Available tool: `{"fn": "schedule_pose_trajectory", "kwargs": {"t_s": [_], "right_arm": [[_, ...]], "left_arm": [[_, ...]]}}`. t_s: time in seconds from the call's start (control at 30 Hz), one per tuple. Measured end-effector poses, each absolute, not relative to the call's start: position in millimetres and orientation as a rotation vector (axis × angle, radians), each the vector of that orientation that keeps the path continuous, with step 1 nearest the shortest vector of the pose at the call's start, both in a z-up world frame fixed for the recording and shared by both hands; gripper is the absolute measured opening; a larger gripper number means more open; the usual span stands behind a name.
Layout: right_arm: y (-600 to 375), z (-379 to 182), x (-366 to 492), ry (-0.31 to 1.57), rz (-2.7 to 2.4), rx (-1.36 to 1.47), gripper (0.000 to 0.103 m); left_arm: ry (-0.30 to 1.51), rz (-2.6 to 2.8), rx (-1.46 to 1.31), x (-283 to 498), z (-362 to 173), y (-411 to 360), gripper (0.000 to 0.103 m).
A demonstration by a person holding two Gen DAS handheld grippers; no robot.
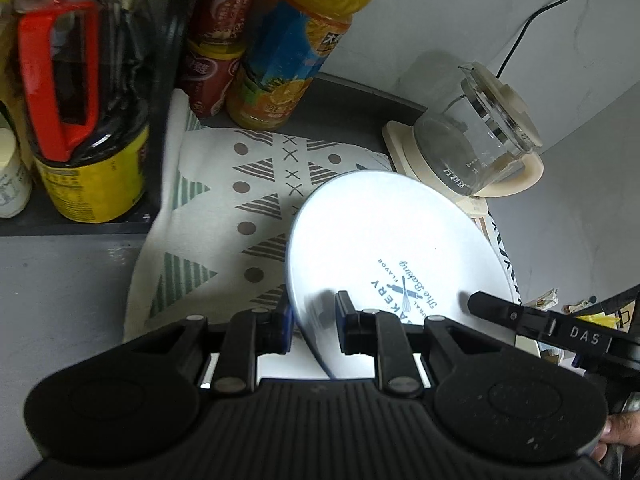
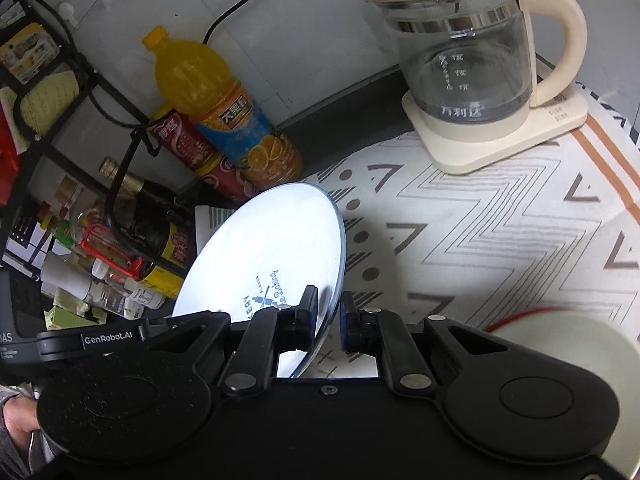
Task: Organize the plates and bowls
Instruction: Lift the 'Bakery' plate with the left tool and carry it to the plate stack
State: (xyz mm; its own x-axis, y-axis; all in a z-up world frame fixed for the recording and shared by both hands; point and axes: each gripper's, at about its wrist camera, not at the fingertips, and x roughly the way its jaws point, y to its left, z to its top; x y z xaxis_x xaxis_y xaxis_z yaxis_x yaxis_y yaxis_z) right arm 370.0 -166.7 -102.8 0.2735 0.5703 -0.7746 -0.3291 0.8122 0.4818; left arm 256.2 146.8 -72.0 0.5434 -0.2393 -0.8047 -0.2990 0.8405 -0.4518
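Observation:
A white plate (image 1: 380,232) with a blue bakery print hangs tilted above the patterned cloth (image 1: 256,184), gripped from both sides. My left gripper (image 1: 314,316) is shut on its near-left rim, one pad on each face. My right gripper (image 2: 330,312) is shut on the opposite rim of the same plate (image 2: 264,248). In the left wrist view the right gripper's black arm (image 1: 520,316) lies over the plate's right rim. A white bowl (image 2: 568,352) with a red rim sits on the cloth at the lower right, beside my right gripper.
A glass kettle (image 2: 464,60) on a cream base stands at the back of the cloth. An orange juice bottle (image 2: 216,108), red cans (image 2: 192,144) and dark sauce bottles (image 1: 80,120) crowd the left, by a black wire rack (image 2: 52,92). Cables run down the wall.

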Motion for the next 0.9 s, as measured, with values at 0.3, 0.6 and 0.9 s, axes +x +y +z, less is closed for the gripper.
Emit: {"fn": "schedule_pose_trajectory", "kwargs": {"t_s": [0.3,0.6,0.9], "right_arm": [[-154.6,-103.5,341.5,1.145,0.613,0.223,0.011],[-141.1,-108.5,313.8,1.166,0.641,0.186,0.012],[-126.0,-118.5,290.4,1.200,0.664,0.107,0.012]], "left_arm": [[1.000,0.035,-0.592,231.8,-69.6,157.7,0.019],[1.021,0.061,-0.623,198.6,-79.6,171.4,0.019],[1.085,0.070,-0.627,180.0,-95.1,175.0,0.019]]}}
